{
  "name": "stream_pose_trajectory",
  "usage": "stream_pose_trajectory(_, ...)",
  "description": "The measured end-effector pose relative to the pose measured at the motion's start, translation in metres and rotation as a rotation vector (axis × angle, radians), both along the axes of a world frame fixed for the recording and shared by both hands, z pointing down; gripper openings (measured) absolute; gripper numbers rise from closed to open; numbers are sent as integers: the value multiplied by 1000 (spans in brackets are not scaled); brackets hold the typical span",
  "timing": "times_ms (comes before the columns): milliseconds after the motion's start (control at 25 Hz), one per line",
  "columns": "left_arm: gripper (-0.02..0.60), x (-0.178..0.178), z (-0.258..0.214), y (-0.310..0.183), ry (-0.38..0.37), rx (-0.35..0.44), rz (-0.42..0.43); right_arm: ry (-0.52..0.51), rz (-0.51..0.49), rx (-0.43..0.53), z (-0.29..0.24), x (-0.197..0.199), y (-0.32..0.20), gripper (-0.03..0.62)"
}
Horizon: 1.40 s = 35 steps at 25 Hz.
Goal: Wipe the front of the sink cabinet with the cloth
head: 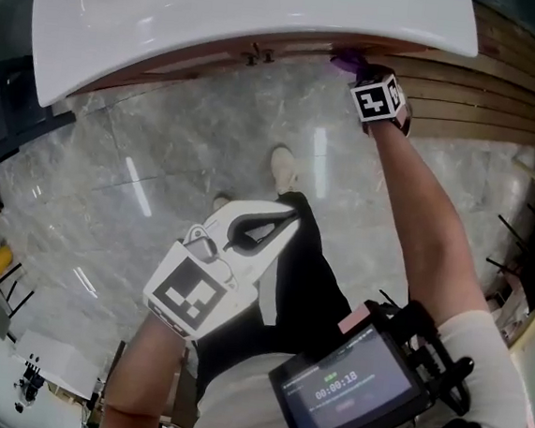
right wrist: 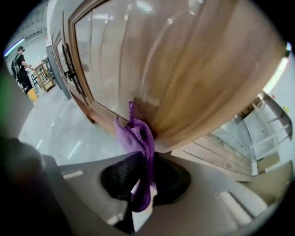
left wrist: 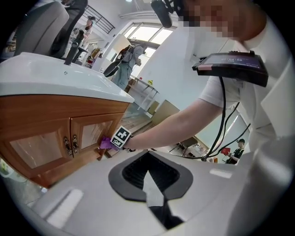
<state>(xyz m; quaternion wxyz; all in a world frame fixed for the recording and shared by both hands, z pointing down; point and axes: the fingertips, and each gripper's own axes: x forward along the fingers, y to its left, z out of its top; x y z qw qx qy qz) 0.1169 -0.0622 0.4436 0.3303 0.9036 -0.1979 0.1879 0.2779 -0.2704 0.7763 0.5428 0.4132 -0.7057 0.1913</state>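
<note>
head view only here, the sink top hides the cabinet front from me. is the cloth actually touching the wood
Observer: yes. In the right gripper view the purple cloth is bunched against the wood of the cabinet.
Operator: is it gripped properly
Observer: the right gripper has its jaws shut on the cloth, and a fold of it hangs down between them.
Operator: where on the front is it
Observer: the left gripper view puts it low at the end corner of the front, beyond the pair of door handles where the two doors meet.
</note>
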Motion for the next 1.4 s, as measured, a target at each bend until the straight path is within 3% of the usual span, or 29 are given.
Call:
stream_pose_trajectory(200,5,9,-9,-11,-7,-3,17,13,35,-7,-10,26,-4,55)
stream_pose_trajectory(480,5,57,-15,-34,-23,6,39,30,-10,-19,-20,74,-11,55)
stream_pose_trajectory(840,5,54,-77,-36,-36,68,22,-17,-22,-101,-64,90,70,55)
stream_pose_trajectory(1040,5,41,-123,-7,-26,66,3,-124,-33,-71,-142,67,131,55)
stream_pose_trajectory(1200,5,23,-165,25,-28,91,11,-177,-109,-6,-222,31,167,55)
stream_pose_trajectory(1400,5,-16,-207,82,-31,127,-12,-289,-124,95,-321,-21,214,55)
